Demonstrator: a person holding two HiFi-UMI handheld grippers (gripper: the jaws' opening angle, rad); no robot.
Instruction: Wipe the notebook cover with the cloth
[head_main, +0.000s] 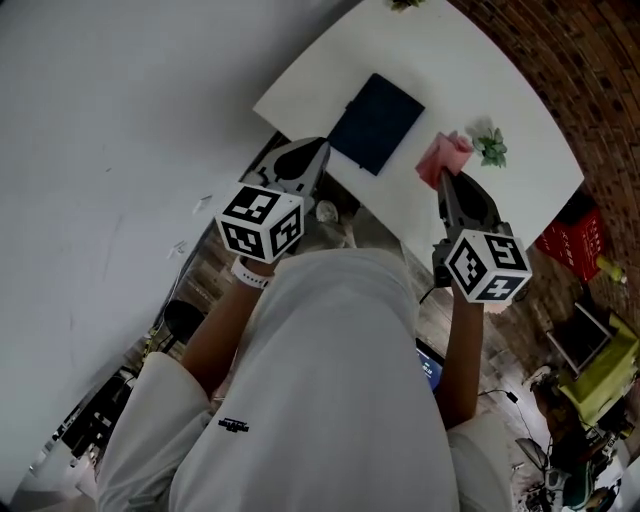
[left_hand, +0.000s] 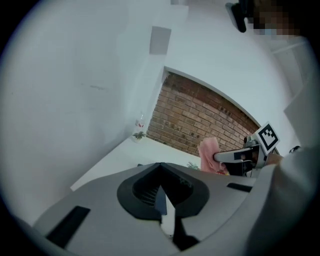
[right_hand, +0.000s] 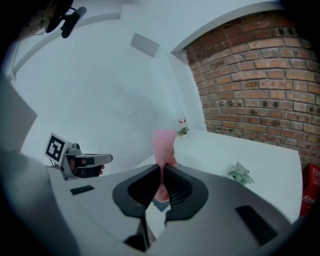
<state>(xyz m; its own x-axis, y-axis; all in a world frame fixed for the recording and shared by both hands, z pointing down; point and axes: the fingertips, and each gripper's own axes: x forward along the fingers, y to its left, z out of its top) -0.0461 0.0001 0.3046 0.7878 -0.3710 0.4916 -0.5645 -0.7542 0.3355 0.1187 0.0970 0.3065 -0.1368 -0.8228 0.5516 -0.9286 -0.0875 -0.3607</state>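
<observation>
A dark blue notebook (head_main: 375, 122) lies flat on the white table (head_main: 520, 170). My right gripper (head_main: 443, 178) is shut on a pink cloth (head_main: 443, 157), held up off the table to the right of the notebook. In the right gripper view the cloth (right_hand: 164, 146) sticks up from between the closed jaws of the right gripper (right_hand: 162, 170). My left gripper (head_main: 318, 150) hangs at the table's near edge, just left of the notebook, shut and empty. The left gripper view shows its jaws (left_hand: 161, 172) meeting, and the cloth (left_hand: 207, 152) beyond them.
A small green plant (head_main: 490, 147) stands on the table right of the cloth. A little vase with a sprig (right_hand: 182, 125) sits at the table's far end by the brick wall (right_hand: 250, 85). A red crate (head_main: 575, 240) and clutter lie on the floor at the right.
</observation>
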